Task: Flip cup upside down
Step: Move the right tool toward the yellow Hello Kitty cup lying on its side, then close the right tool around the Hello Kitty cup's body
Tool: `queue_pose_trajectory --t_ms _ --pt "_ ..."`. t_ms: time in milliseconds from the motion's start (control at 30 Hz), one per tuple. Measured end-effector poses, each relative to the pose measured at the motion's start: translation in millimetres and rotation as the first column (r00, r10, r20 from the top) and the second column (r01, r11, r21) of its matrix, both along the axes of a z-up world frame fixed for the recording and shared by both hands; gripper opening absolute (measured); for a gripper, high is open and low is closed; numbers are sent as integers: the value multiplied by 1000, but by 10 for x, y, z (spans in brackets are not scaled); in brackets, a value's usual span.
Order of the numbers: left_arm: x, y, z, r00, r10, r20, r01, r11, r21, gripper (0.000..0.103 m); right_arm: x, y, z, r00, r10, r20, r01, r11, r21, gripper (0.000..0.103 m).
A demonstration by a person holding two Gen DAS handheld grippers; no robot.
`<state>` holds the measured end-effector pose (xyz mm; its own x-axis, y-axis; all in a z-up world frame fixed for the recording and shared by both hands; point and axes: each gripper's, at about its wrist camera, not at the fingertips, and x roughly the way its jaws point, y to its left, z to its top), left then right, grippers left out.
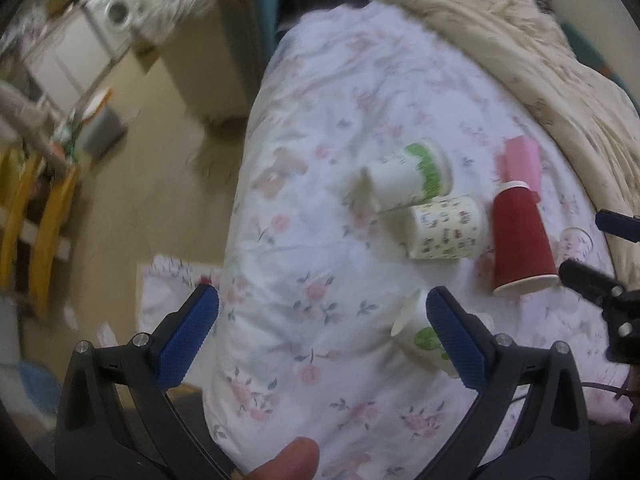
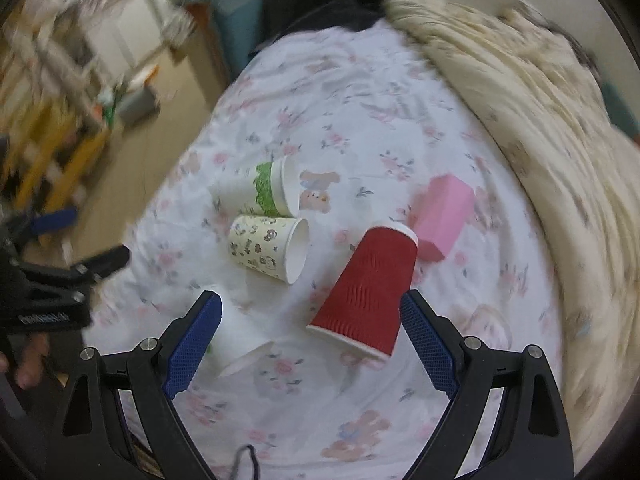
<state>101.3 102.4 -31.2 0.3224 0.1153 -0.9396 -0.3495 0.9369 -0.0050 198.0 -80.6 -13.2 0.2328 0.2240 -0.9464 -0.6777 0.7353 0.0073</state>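
A red ribbed paper cup (image 2: pixel 366 292) stands upside down on the floral bedsheet (image 2: pixel 360 128), rim down, just ahead of my open right gripper (image 2: pixel 310 316); it also shows in the left wrist view (image 1: pixel 520 240). A cartoon-print cup (image 2: pixel 268 250) and a green-banded white cup (image 2: pixel 274 190) lie on their sides beyond it. Another green-and-white cup (image 1: pixel 424 336) lies on its side beside the right finger of my open left gripper (image 1: pixel 322 312); it also shows in the right wrist view (image 2: pixel 236 340).
A pink box (image 2: pixel 440 216) lies behind the red cup. A cream blanket (image 2: pixel 540 128) is bunched along the right. The bed's left edge drops to a tan floor (image 1: pixel 160 160) with furniture and clutter.
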Motion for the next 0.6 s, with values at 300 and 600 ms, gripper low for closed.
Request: queue_pose_trajectory --t_ms 300,600 --pt "13 -9 -149 998 30 -54 -32 999 -36 102 177 661 -489 934 341 -107 -356 912 -204 88" --pt "36 72 -225 995 55 -84 -59 997 -41 102 300 1109 -1054 840 501 -208 -540 742 -396 88"
